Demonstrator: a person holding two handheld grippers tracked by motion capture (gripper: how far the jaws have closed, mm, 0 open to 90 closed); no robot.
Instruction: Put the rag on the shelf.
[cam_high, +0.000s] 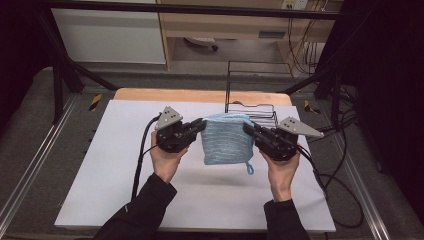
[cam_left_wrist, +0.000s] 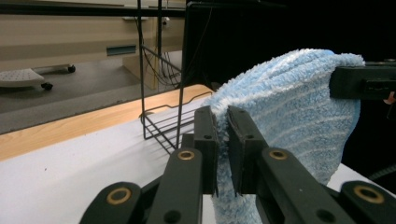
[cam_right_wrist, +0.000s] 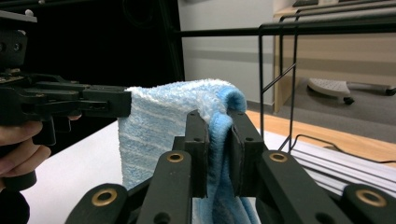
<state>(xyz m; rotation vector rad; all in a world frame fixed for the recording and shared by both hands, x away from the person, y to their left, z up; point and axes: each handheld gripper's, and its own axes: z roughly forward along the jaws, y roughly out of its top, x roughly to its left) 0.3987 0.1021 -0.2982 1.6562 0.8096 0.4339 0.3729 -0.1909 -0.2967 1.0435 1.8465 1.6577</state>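
A light blue terry cloth (cam_high: 227, 139) with a small hanging loop at its lower right corner hangs in the air above the white table top (cam_high: 125, 165). My left gripper (cam_high: 202, 123) is shut on the cloth's upper left corner; its own view shows the cloth (cam_left_wrist: 289, 107) pinched between the two black jaws of the left gripper (cam_left_wrist: 223, 122). My right gripper (cam_high: 246, 126) is shut on the upper right corner, and its own view shows the blue edge of the cloth (cam_right_wrist: 163, 116) clamped in the right gripper (cam_right_wrist: 217, 122). The cloth stretches between the two grippers.
A black wire rack (cam_high: 252, 95) stands at the table's back right, just behind the cloth. A wooden strip (cam_high: 200, 95) runs along the far edge. Black cables (cam_high: 340, 190) trail off the right side. White cabinets and a dark frame stand beyond.
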